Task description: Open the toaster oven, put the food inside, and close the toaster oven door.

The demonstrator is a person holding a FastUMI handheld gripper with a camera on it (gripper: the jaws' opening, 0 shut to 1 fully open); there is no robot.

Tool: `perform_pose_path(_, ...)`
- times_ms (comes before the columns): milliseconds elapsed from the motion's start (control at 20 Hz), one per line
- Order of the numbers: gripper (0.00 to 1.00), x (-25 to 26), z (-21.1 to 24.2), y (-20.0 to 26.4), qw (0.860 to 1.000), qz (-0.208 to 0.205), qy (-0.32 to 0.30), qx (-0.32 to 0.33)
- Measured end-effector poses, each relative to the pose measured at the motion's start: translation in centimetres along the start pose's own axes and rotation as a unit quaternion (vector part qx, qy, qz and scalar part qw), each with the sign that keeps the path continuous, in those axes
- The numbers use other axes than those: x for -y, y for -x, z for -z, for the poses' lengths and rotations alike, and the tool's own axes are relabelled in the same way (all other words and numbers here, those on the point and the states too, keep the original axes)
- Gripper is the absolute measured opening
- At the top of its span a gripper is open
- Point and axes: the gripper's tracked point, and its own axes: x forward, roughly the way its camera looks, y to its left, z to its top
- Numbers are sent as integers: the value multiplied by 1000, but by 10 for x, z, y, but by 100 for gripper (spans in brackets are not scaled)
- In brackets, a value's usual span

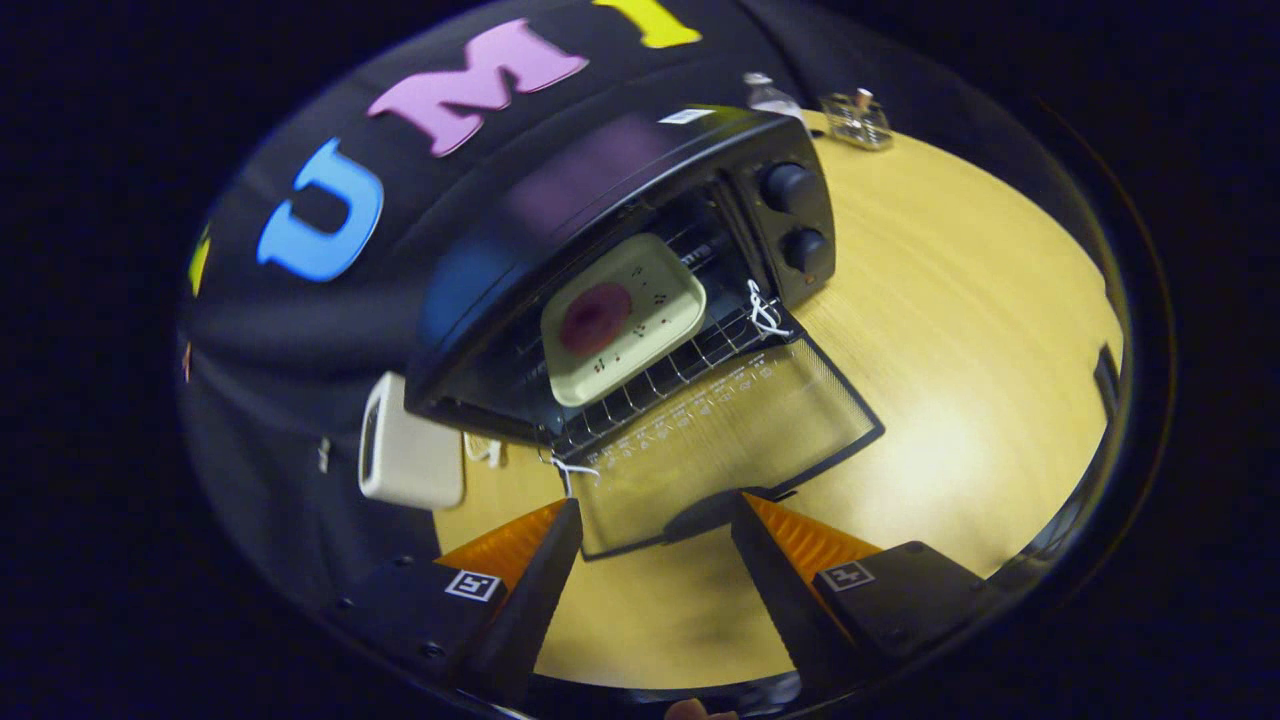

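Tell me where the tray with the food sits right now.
In the gripper view, the tray rests on the wire rack inside the open toaster oven, beyond the lowered door and the open tool.

Recording booth, black cloth wall (pixel 300 340), toaster oven (pixel 620 270) on wooden table (pixel 950 300)

The pale green square plate (pixel 622 318) sits on the wire rack (pixel 690 365) inside the black toaster oven (pixel 600 200). The oven's glass door (pixel 730 440) lies open on the wooden table (pixel 960 330) at 12 o'clock from the spread fingers of the gripper (pixel 655 520). A cream box (pixel 408 458) stands at 10 o'clock.

text: none legible | toaster oven door (pixel 720 430) print blurred (too small)
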Motion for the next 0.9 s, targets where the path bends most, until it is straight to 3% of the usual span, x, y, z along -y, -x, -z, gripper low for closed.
perform_pose_path(350,99,45,51,-32,985,48,160,-44)
perform_pose_path(600,99,57,59,-64,978,87,184,-45)
perform_pose_path(900,100,55,51,-81,979,114,167,-35)
